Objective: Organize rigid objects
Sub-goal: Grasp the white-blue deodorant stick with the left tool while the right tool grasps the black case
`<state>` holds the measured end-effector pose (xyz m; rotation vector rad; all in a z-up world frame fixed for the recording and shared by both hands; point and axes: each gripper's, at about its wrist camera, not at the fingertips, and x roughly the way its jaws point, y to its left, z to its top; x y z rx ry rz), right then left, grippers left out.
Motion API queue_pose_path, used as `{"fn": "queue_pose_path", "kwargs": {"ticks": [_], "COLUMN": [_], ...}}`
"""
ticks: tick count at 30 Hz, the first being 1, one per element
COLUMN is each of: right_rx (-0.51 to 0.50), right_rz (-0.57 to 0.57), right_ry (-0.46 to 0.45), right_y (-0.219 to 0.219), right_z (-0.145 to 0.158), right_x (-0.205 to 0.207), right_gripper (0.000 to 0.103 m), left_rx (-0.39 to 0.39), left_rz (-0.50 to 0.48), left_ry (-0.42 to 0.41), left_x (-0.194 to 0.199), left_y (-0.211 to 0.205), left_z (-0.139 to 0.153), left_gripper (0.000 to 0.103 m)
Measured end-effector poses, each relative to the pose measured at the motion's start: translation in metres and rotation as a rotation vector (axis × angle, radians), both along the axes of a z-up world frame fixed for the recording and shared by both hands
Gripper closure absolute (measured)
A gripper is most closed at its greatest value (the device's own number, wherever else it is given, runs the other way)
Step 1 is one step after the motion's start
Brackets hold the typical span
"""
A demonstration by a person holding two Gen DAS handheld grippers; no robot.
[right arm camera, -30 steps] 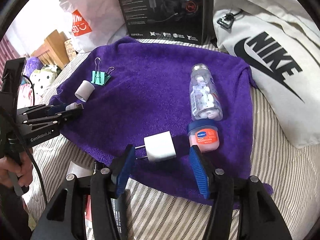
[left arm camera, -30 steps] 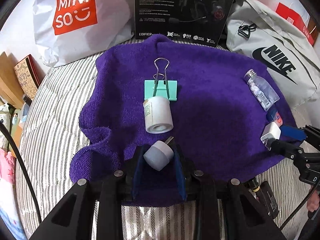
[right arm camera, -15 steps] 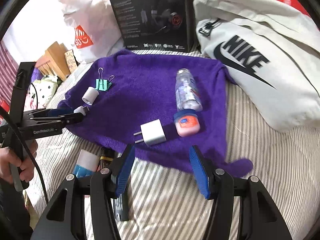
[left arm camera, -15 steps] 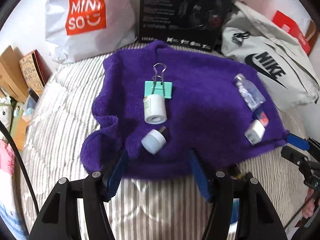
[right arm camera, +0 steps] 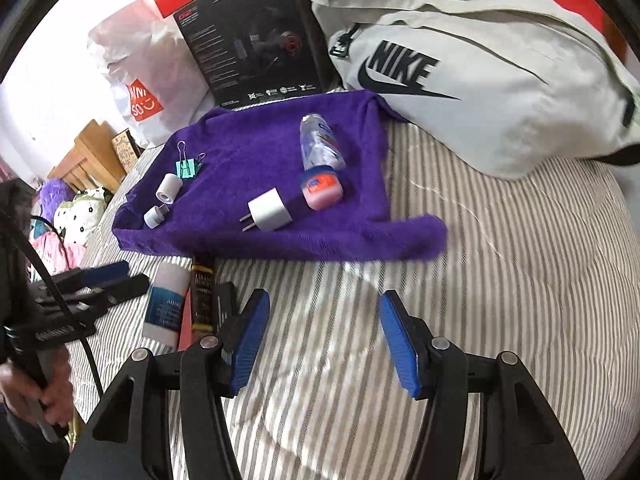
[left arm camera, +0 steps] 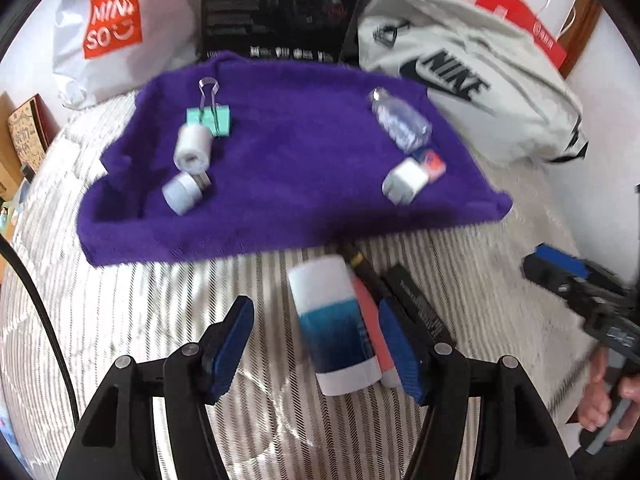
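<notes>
On the purple towel (left arm camera: 288,184) lie a green binder clip (left arm camera: 210,118), a white roll (left arm camera: 193,148), a small grey plug (left arm camera: 182,194), a clear bottle (left arm camera: 400,122), a white charger (left arm camera: 404,180) and a pink jar (left arm camera: 434,162). My left gripper (left arm camera: 316,324) is open above the striped bed. A blue-and-white tube (left arm camera: 336,320) lies on the bed below its fingers, untouched. My right gripper (right arm camera: 322,328) is open over bare striped bedding in front of the towel (right arm camera: 256,144), with nothing between its fingers. The charger (right arm camera: 270,210) and jar (right arm camera: 322,186) lie beyond it.
A pink stick (left arm camera: 376,320) and black tubes (left arm camera: 416,304) lie beside the blue-and-white tube. A grey Nike bag (right arm camera: 480,72), a black headset box (right arm camera: 248,40) and a white Miniso bag (left arm camera: 108,28) stand behind the towel. A hand (right arm camera: 36,392) holds the left gripper.
My left gripper opened and left the small grey plug on the towel, then drew back over the bed to the tube. My right gripper also drew back from the charger.
</notes>
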<state>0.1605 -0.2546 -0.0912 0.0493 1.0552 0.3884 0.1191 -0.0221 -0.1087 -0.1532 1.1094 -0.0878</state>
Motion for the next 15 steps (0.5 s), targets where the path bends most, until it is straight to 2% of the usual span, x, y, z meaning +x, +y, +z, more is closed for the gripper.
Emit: {"fn": "queue_pose_path", "kwargs": {"ticks": [3, 7, 15], "right_rx": [-0.003, -0.021, -0.016], "right_rz": [-0.004, 0.013, 0.07], "right_ry": [-0.003, -0.008, -0.006], "right_y": [-0.004, -0.001, 0.016], "right_z": [0.003, 0.005, -0.002], "right_x": [-0.012, -0.023, -0.032], "right_gripper": [0.046, 0.046, 0.046], "left_rx": [0.029, 0.024, 0.074], "left_rz": [-0.005, 0.001, -0.004], "left_ry": [0.024, 0.028, -0.007], "left_x": [-0.001, -0.007, -0.004], "left_y": [-0.002, 0.007, 0.014], "left_z": [-0.012, -0.016, -0.015], "left_gripper": [0.037, 0.037, 0.039]}}
